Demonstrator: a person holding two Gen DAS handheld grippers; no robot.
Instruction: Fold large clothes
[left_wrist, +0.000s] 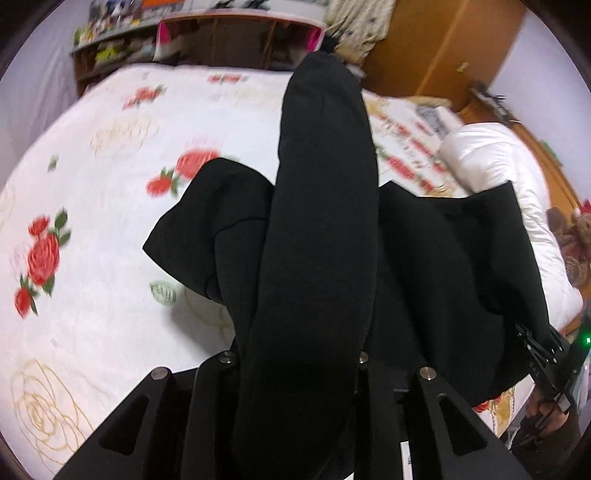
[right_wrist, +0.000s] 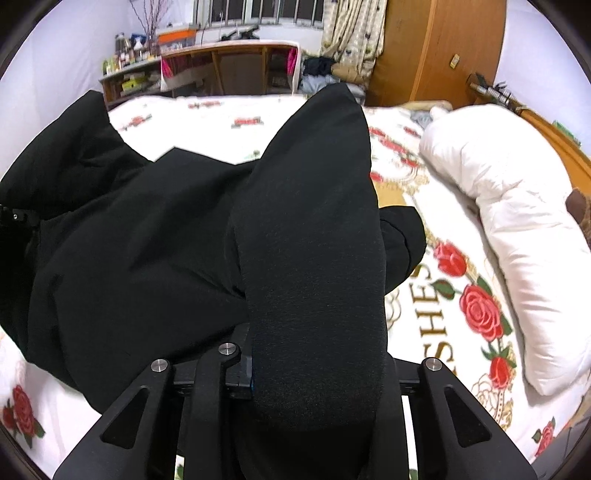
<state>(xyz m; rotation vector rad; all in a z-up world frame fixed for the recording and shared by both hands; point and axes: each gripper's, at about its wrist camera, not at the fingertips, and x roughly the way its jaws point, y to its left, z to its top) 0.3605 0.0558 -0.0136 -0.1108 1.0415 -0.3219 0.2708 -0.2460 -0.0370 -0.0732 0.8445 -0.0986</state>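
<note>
Two grippers, left gripper (left_wrist: 295, 354) and right gripper (right_wrist: 314, 354), each clamped on a bunched, matte black garment (left_wrist: 424, 277), draped over a rose-print bedspread (left_wrist: 110, 184).

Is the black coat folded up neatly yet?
Not yet. The black coat lies bunched and partly lifted over the flowered bedspread, with both grippers pinching its fabric.

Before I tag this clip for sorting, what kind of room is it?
Most likely a home bedroom: a bed with a rose-print sheet, a white duvet bunched at its side, and a wooden wardrobe by a curtained window.
</note>
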